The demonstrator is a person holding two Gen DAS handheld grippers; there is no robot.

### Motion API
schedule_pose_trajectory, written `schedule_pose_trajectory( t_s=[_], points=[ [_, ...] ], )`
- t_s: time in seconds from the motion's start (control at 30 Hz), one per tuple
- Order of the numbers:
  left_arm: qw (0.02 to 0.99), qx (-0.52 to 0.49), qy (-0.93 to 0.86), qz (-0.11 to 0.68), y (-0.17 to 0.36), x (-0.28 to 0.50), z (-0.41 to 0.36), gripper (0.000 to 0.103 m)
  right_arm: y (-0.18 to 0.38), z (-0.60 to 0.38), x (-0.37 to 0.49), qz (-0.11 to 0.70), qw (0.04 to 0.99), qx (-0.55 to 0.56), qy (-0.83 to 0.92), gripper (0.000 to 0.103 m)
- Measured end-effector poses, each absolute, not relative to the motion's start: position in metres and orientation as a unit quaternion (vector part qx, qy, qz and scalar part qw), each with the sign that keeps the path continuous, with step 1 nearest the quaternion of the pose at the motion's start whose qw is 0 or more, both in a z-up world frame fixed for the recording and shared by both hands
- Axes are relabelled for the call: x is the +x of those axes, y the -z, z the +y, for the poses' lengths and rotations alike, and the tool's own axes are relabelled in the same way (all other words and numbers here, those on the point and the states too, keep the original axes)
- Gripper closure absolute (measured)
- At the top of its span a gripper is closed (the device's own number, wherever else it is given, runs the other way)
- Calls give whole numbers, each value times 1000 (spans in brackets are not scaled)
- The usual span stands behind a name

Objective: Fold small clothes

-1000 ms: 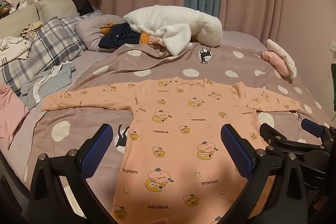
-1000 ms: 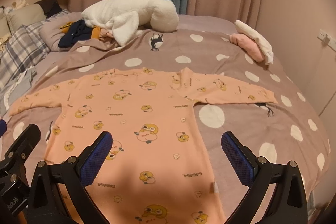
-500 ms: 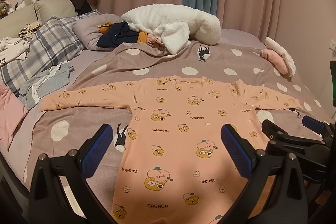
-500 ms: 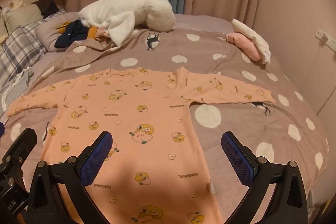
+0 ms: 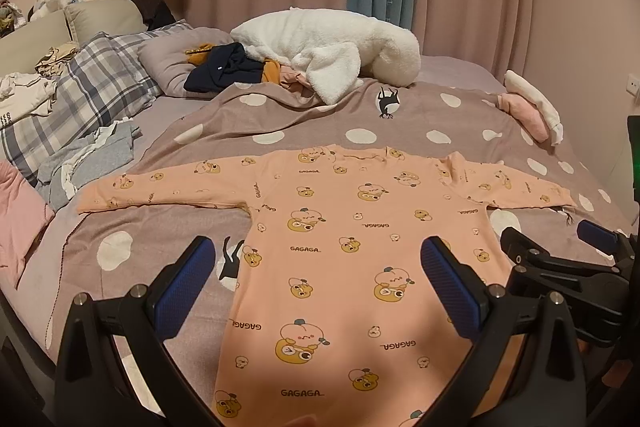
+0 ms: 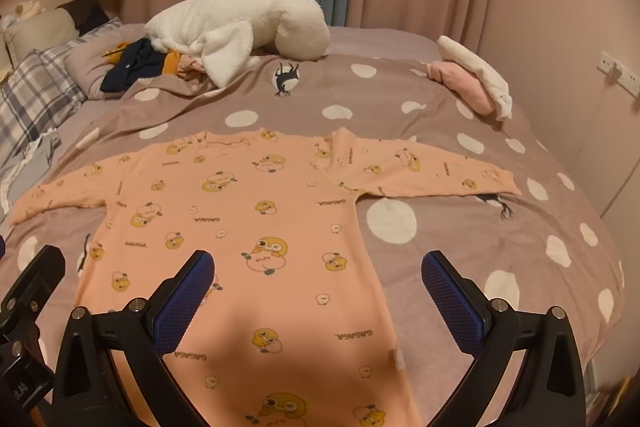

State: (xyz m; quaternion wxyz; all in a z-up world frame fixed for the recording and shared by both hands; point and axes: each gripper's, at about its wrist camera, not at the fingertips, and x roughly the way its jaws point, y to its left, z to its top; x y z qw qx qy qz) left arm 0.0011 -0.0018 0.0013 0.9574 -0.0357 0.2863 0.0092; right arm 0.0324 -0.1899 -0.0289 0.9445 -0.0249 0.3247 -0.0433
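Observation:
A peach long-sleeved child's garment (image 5: 340, 227) printed with bears lies flat on the bed, both sleeves spread sideways. It also shows in the right wrist view (image 6: 248, 219). My left gripper (image 5: 318, 275) is open and empty, held above the garment's lower body. My right gripper (image 6: 318, 287) is open and empty, held above the garment's right hem side. The right gripper also shows at the right edge of the left wrist view (image 5: 556, 243).
The bed has a grey-brown spotted cover (image 6: 440, 99). A white fleece heap (image 5: 328, 47) and dark clothes (image 5: 224, 71) lie at the far side. Folded pink and white clothes (image 6: 472, 79) sit at the far right. Plaid pillows (image 5: 88, 91) and grey clothes (image 5: 92, 159) lie left.
Both grippers have drawn back and a little higher from the garment, so more of it shows. Nothing on the bed has moved.

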Motion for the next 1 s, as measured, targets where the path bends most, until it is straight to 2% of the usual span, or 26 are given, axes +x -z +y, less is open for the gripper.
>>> schedule_pose_trajectory(
  t_s=[1.0],
  points=[
    [955, -32, -20, 293, 1, 5, -4, 0, 29, -191, 33, 326, 944, -25, 45, 0]
  ],
)
